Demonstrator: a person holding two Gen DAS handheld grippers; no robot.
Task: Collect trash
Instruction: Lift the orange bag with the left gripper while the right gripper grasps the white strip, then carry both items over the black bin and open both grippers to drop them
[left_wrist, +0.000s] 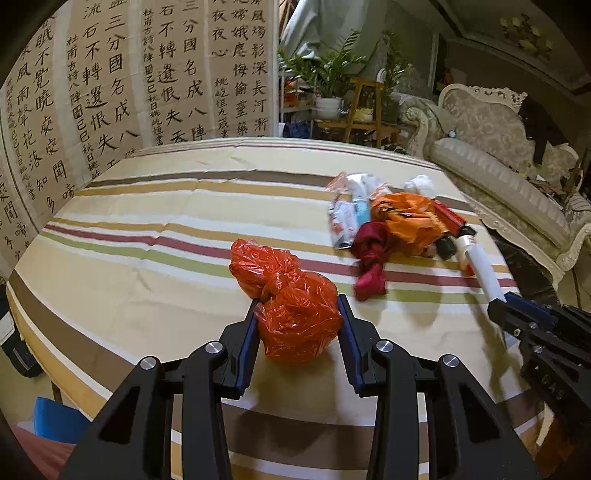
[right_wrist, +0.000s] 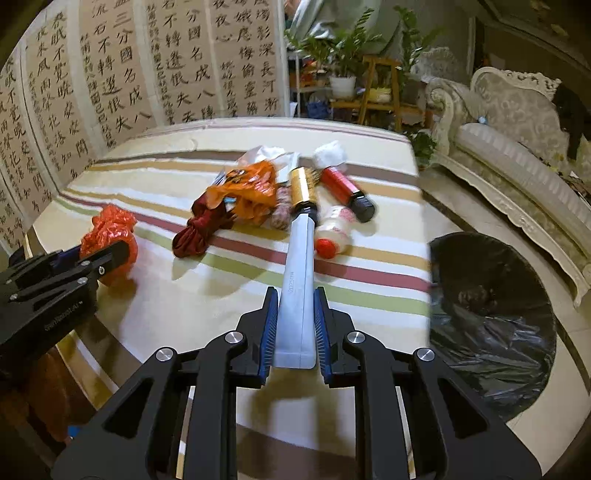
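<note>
The left gripper (left_wrist: 298, 314) is clenching a knotted red bag (left_wrist: 291, 306), whose rounded lower half is sitting squarely between the blue pads (left_wrist: 246, 350) while its tied top is sticking out past the fingertips over the striped cloth (left_wrist: 147, 229). Further right, a pile of trash is lying near the middle of the table: a dark red bundle (right_wrist: 201, 229), an orange bag (right_wrist: 247, 192), crumpled wrappers (left_wrist: 347, 218), a small white bottle with a red cap (right_wrist: 332, 232) and a red cylinder with a black cap (right_wrist: 345, 192). The right gripper (right_wrist: 295, 314) is grasping a white tube (right_wrist: 297, 288) by its flat crimped end, the pads pressing both of its sides; the tube is pointing straight ahead, its gold and black end reaching into the pile. At the far right, beside the table edge, a bin lined with a black bag (right_wrist: 491, 295) is standing on the floor, open.
</note>
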